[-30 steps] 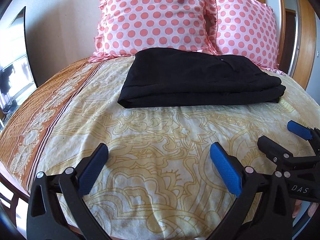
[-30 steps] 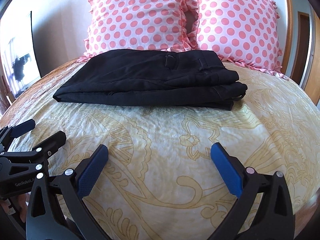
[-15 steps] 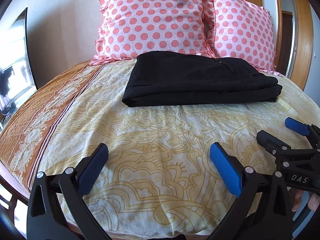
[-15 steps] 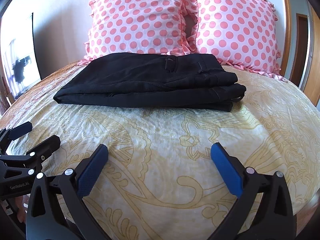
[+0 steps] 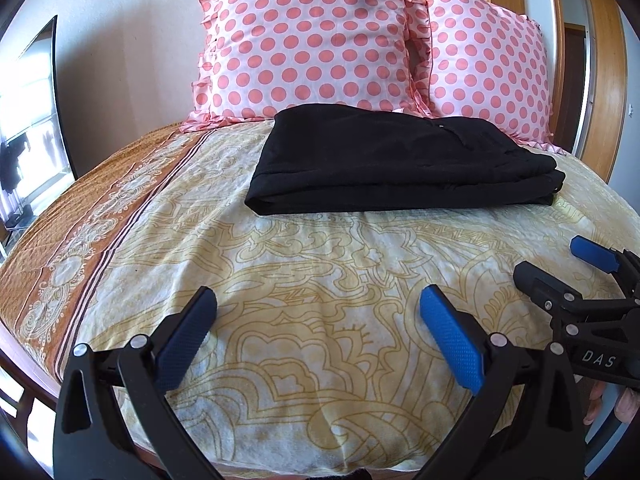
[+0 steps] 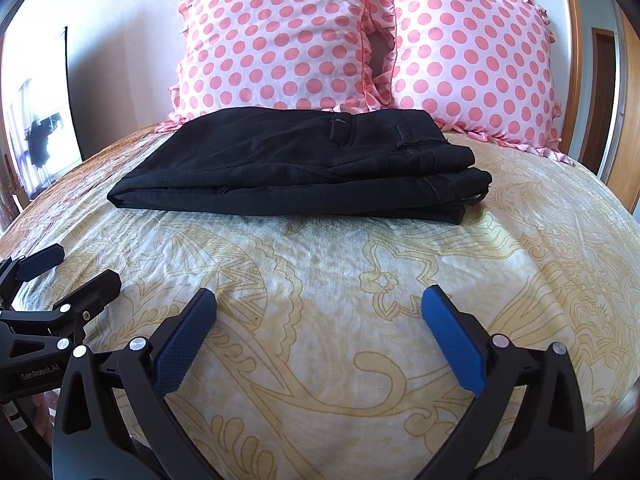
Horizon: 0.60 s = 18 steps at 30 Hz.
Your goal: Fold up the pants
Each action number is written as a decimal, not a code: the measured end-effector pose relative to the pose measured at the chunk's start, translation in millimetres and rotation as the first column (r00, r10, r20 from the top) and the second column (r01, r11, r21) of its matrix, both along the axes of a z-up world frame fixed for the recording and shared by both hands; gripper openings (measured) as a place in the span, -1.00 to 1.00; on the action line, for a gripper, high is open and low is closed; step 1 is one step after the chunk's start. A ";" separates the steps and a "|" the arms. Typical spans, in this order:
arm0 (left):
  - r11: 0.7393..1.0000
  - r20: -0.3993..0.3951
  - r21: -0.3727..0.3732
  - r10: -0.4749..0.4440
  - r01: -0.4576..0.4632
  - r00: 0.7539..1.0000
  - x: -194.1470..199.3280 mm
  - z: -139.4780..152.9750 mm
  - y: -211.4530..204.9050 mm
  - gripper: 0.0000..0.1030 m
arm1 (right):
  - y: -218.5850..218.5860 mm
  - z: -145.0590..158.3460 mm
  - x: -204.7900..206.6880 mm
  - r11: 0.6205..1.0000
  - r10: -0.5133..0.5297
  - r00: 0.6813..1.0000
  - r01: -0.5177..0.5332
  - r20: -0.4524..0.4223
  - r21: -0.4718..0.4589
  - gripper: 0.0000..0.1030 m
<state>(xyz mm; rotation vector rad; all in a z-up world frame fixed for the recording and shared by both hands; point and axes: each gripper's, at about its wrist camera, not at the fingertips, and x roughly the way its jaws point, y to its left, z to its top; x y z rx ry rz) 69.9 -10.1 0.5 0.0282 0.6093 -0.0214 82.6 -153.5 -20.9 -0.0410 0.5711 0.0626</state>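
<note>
Black pants lie folded in a flat rectangle on the bed, just in front of the pillows; the right wrist view shows them too, waistband and belt loops to the right. My left gripper is open and empty, held above the near part of the bed, well short of the pants. My right gripper is also open and empty, beside it to the right; it shows in the left wrist view. The left gripper shows at the left edge of the right wrist view.
The bed has a yellow patterned cover with an orange border on the left. Two pink polka-dot pillows stand against the wall. A wooden door frame is at the right, a dark screen at the left.
Both grippers have drawn back and risen slightly from the pants, which look farther away. Both stay open and empty; the pants have not moved.
</note>
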 end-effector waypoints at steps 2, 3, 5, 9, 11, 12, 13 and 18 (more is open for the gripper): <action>1.000 0.002 -0.001 0.002 -0.002 1.000 0.4 0.6 0.7 0.97 | 0.0 0.0 -0.2 1.000 0.000 1.000 0.000 0.000 0.000 0.97; 1.000 0.004 -0.001 0.004 -0.004 1.000 0.6 0.7 0.6 0.97 | 0.0 0.0 -0.1 1.000 0.000 1.000 0.000 0.000 0.000 0.97; 1.000 0.002 -0.002 0.004 -0.004 1.000 0.8 0.9 0.9 0.97 | 0.4 0.4 0.0 1.000 -0.001 1.000 0.001 0.000 0.000 0.97; 1.000 0.003 -0.001 0.005 -0.005 1.000 1.1 0.5 -0.1 0.97 | 0.4 0.2 -0.3 1.000 -0.001 1.000 0.001 0.000 0.000 0.97; 1.000 0.002 -0.001 0.003 -0.003 1.000 1.0 0.7 0.9 0.97 | 0.4 0.3 -0.1 1.000 -0.001 1.000 0.001 0.001 0.000 0.97; 1.000 0.002 -0.002 0.003 -0.003 1.000 1.3 0.6 0.4 0.97 | 0.4 0.2 -0.3 1.000 -0.001 1.000 0.001 0.001 0.000 0.97; 1.000 0.002 -0.001 0.003 -0.003 1.000 1.0 0.6 0.7 0.97 | 0.4 0.2 -0.3 1.000 -0.001 1.000 0.001 0.001 0.000 0.97; 1.000 0.006 0.000 0.001 -0.001 1.000 1.4 0.1 0.7 0.97 | 0.3 0.1 -0.4 1.000 -0.001 1.000 0.001 0.001 0.000 0.97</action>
